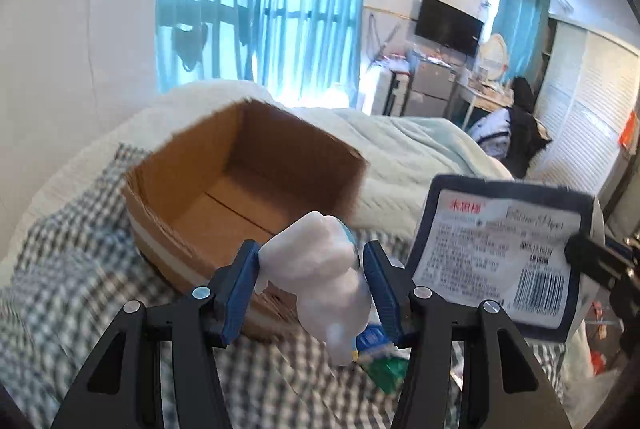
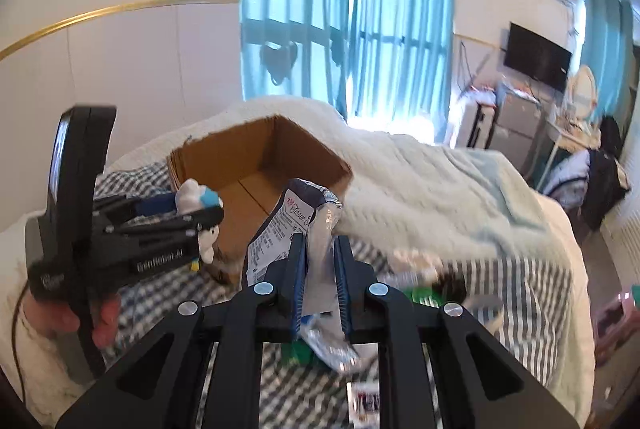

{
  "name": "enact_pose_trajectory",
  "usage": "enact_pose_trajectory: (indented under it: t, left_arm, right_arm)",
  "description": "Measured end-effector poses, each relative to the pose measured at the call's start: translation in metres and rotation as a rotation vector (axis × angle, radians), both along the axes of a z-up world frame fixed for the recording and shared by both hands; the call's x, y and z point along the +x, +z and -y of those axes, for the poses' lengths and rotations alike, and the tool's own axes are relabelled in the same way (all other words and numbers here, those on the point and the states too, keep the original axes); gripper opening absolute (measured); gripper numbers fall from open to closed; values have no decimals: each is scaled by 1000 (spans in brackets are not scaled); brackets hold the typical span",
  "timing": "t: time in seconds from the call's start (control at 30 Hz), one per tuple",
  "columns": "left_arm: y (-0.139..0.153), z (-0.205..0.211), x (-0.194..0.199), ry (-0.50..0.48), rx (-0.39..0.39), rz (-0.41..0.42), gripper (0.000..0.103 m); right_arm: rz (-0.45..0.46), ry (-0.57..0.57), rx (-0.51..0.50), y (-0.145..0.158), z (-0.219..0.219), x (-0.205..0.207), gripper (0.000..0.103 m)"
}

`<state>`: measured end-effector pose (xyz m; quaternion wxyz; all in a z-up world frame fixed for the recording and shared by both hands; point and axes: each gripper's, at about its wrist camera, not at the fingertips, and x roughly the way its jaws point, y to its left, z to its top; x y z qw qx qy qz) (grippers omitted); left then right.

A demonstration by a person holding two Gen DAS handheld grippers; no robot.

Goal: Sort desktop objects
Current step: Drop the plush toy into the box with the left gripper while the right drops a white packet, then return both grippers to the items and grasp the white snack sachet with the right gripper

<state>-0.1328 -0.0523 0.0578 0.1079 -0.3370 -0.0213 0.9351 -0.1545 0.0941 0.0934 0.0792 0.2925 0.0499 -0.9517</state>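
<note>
Two items aloft above the bed (image 1: 76,249): left gripper (image 1: 312,281) pinches white figurine (image 1: 320,269), right gripper (image 2: 320,269) clamps tissue pack (image 2: 296,225). Carry step; next, likely release over cardboard box (image 1: 256,165), still empty.

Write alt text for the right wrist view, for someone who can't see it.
The right gripper pinches a crinkled dark-blue and white tissue pack above a checked bedspread. At left, the left gripper grips a small white and blue figurine near an open brown cardboard box.

Cardboard box (image 1: 244,197) on bed (image 1: 420,153), figurine (image 1: 320,269) left of tissue pack (image 1: 500,253)
</note>
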Motion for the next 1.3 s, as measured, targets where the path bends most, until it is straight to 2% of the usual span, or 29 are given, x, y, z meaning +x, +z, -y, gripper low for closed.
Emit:
enact_pose_trajectory:
  t: [0.13,0.23,0.33,0.5,0.53,0.57,0.6,0.63,0.67,0.73,0.87,1.0,1.17,1.3]
  left_arm:
    - [7,22,-31,61,-15,-19,55]
    - [-1,38,-60,95,4,-2,55]
    - [-20,47,-90,125,-10,32,55]
    - [-41,55,-112,141,-28,46,56]
    - [-42,56,-113,138,-28,37,57]
    - [-43,57,-114,137,-34,30,62]
    - [-42,57,-114,141,-45,25,76]
    - [-41,56,-112,155,-59,10,83]
    - [-40,55,-108,160,-61,-6,92]
    - [-34,53,-100,158,-62,-43,93]
    - [-22,42,-81,124,-80,-64,94]
    - [-6,19,-48,67,-77,-94,100]
    - [7,-18,-8,-14,-79,-112,103]
    - [8,-46,18,-52,-65,-103,103]
  right_arm:
    - [-2,29,6,8,15,-44,13]
    - [24,58,-8,2,25,-85,13]
    - [58,78,-29,-15,36,-124,13]
    - [116,84,-82,-51,41,-171,14]
    - [119,86,-97,-57,40,-176,17]
    - [118,80,-109,-61,38,-180,27]
    - [113,68,-124,-64,34,-181,31]
    - [109,61,-133,-65,32,-182,40]
    - [103,52,-145,-65,28,-180,46]
    - [93,39,-165,-62,17,-172,47]
    - [56,0,-148,-42,-7,-143,47]
    - [26,-40,-123,-20,-38,-99,49]
    - [-9,-107,-97,4,-75,-34,62]
    - [-4,-144,-79,8,-92,1,72]
